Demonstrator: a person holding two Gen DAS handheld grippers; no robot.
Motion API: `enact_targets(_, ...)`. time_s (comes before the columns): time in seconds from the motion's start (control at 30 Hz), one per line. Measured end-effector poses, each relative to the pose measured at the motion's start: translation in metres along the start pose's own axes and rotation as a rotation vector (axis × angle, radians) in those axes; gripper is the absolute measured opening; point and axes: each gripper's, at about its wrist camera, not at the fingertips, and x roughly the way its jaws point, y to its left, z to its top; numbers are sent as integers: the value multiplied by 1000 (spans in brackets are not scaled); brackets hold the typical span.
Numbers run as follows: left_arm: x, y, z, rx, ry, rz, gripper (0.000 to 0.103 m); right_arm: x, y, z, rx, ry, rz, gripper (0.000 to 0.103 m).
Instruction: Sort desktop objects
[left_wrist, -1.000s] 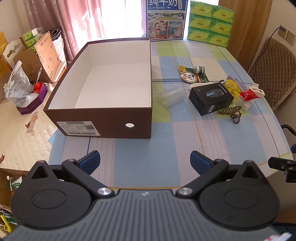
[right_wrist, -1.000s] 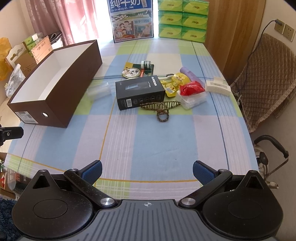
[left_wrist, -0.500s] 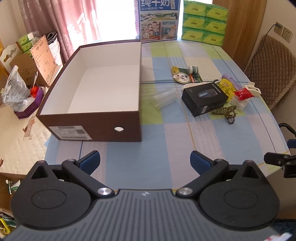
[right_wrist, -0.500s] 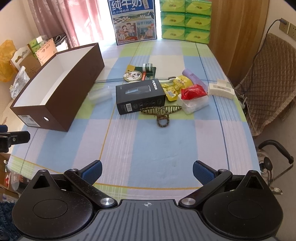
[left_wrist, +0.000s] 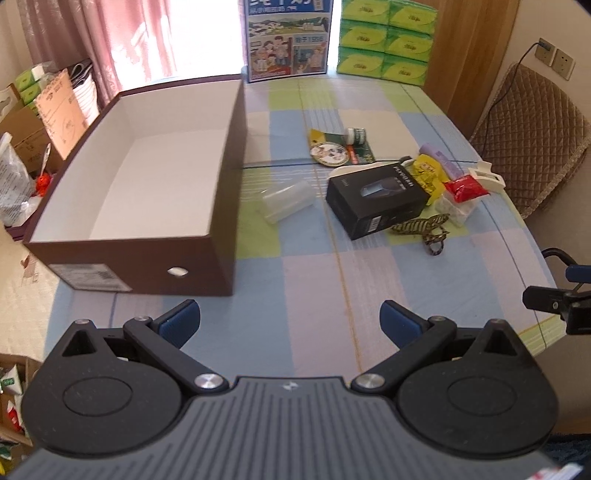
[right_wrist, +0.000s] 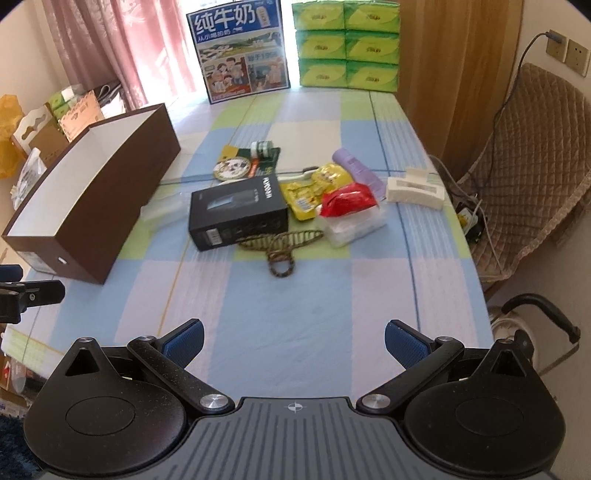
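An empty brown box (left_wrist: 147, 254) with a white inside stands at the table's left; it also shows in the right wrist view (right_wrist: 122, 218). A cluster of objects lies mid-table: a black carton (right_wrist: 236, 210), a clear cup on its side (left_wrist: 288, 201), a patterned hair clip (right_wrist: 280, 245), a red packet on a clear tub (right_wrist: 349, 201), yellow sachets (right_wrist: 314, 186), a purple tube (right_wrist: 356, 170), a white clip (right_wrist: 413, 188), a round badge (right_wrist: 231, 168) and a small jar (right_wrist: 260, 147). My left gripper (left_wrist: 290, 321) and right gripper (right_wrist: 293, 341) are both open and empty, over the near table edge.
A milk poster (right_wrist: 242, 51) and stacked green tissue packs (right_wrist: 347, 44) stand at the far edge. A quilted chair (right_wrist: 528, 173) is on the right. Cardboard boxes and bags (left_wrist: 40, 122) crowd the left side beyond the table.
Both grippers have drawn back a little and risen, so the table looks farther off. The left view has swung slightly left to right. No object has moved.
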Motion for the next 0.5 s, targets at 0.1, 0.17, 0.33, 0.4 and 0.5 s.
enact_targets(0.1, 8, -8, 6, 22, -14, -9, 102, 2, -11, 5, -21, -18, -2, 101)
enact_targets(0.17, 14, -14, 10, 49, -28, -7, 102, 4, -19, 9, -31, -29, -3, 101)
enact_targets(0.33, 32, -22, 25, 104, -48, -8, 102, 15, -43, 17, -32, -37, -8, 101)
enact_targets(0.4, 40, -23, 32, 122, -53, -12, 102, 20, -52, 20, -23, -25, -17, 101)
enact_targets(0.5, 52, -25, 46, 155, -55, -27, 101, 30, -65, 24, -11, -8, -26, 101)
